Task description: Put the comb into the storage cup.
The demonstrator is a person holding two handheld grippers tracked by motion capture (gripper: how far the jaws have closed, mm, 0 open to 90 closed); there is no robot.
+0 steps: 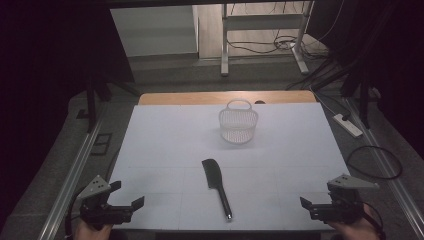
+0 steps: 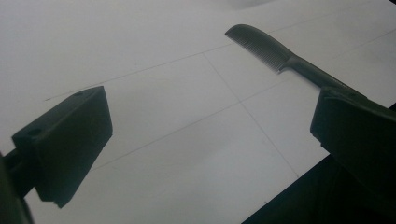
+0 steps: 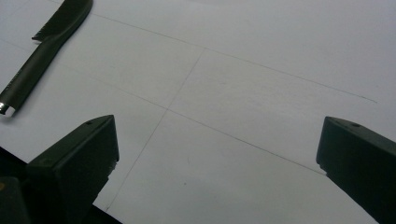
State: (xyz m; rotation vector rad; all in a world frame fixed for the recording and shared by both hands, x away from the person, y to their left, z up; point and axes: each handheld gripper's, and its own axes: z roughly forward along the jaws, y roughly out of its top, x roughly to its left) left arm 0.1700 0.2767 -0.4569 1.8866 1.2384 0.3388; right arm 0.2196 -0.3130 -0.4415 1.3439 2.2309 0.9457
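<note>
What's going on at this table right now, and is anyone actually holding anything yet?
Nothing is held yet. A person holds the left gripper and the right gripper at the near corners of the white table, both with jaws wide open and empty. A dark comb lies flat between them, handle towards the person. Farther back, a small white basket stands upright, apart from the comb. Neither gripper touches either thing.

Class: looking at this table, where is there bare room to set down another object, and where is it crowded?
Free: the wide strips left and right of the comb and basket, and the gap between them. Crowded: the near corners, held by the left gripper and right gripper.
</note>
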